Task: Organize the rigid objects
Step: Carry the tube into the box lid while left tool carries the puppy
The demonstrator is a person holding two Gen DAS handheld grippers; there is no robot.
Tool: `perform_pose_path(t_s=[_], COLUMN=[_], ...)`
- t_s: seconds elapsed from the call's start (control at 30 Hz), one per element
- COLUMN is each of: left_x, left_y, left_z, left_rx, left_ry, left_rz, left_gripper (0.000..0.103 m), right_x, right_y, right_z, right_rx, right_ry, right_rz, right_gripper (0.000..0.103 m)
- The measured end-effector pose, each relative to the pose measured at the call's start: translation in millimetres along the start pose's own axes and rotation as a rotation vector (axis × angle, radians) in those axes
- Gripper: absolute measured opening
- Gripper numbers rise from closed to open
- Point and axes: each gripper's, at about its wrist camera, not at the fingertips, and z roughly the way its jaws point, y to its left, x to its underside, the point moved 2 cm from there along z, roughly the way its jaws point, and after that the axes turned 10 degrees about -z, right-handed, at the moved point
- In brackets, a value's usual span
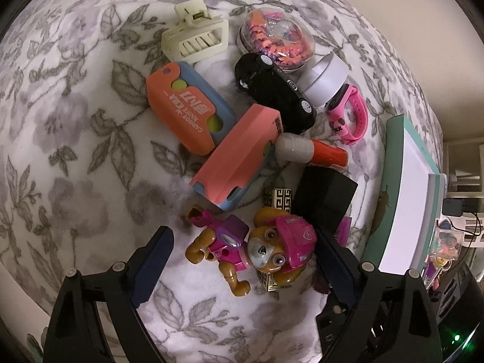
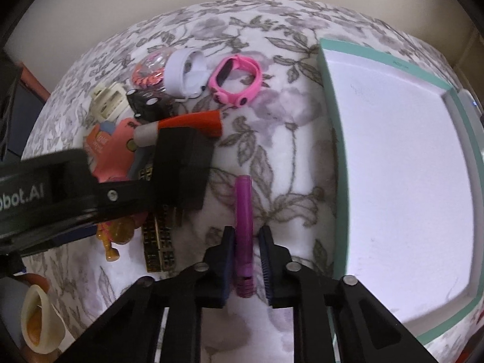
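A pile of small objects lies on a floral blanket [image 1: 75, 121]. My left gripper [image 1: 242, 260] is open, its jaws on either side of a brown and pink toy puppy [image 1: 257, 248] without touching it. My right gripper [image 2: 246, 242] has its jaws close around a purple pen-like tube [image 2: 243, 211], with a small gap on the right side. The tube lies on the blanket, just left of a teal box with a white inside [image 2: 393, 166]. The box also shows in the left wrist view [image 1: 405, 199].
The pile holds two orange-blue toy knives [image 1: 187, 106], a black toy car [image 1: 275, 93], a cream hair clip [image 1: 193, 39], a clear bead case [image 1: 275, 36], a white jar [image 1: 326, 78], a pink watch [image 1: 351, 115], a red-grey tube [image 1: 311, 148] and a black block [image 1: 323, 196].
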Motion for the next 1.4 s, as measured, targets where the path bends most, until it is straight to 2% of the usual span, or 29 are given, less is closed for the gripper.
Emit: perform_pose_path(t_s=[0.2, 0.23, 0.27, 0.53, 0.77, 0.97, 1.13, 1.4], left_x=[5, 7, 8, 9, 6, 7, 15, 33], left_y=[3, 2, 1, 2, 2, -10, -30, -83], left_z=[4, 4, 1, 0, -29, -59, -75, -64], left_rx=[0.008, 0.018, 0.041, 0.011, 0.022, 0.073, 0.1, 0.079], left_ry=[0.01, 0.008, 0.012, -0.007, -0.086, -0.184, -0.247, -0.238], left_rz=[0.002, 0.006, 0.007, 0.002, 0.004, 0.044, 0.106, 0.241], left_gripper=[0.092, 0.085, 0.083, 0.083, 0.083, 0.083, 0.083, 0.083], right_x=[2, 3, 3, 5, 0, -8, -14, -7], right_y=[-12, -13, -14, -17, -22, -32, -53, -113], right_z=[-1, 0, 0, -1, -11, -47, -60, -66], right_rx=[-0.023, -0.025, -0.026, -0.035, -0.06, -0.09, -0.033, 0.053], right_ry=[0.009, 0.01, 0.01, 0.01, -0.008, -0.098, -0.141, -0.151], right_rz=[0.047, 0.052, 0.057, 0.079, 0.103, 0.147, 0.183, 0.325], right_gripper=[0.015, 0.015, 0.015, 0.012, 0.012, 0.012, 0.012, 0.012])
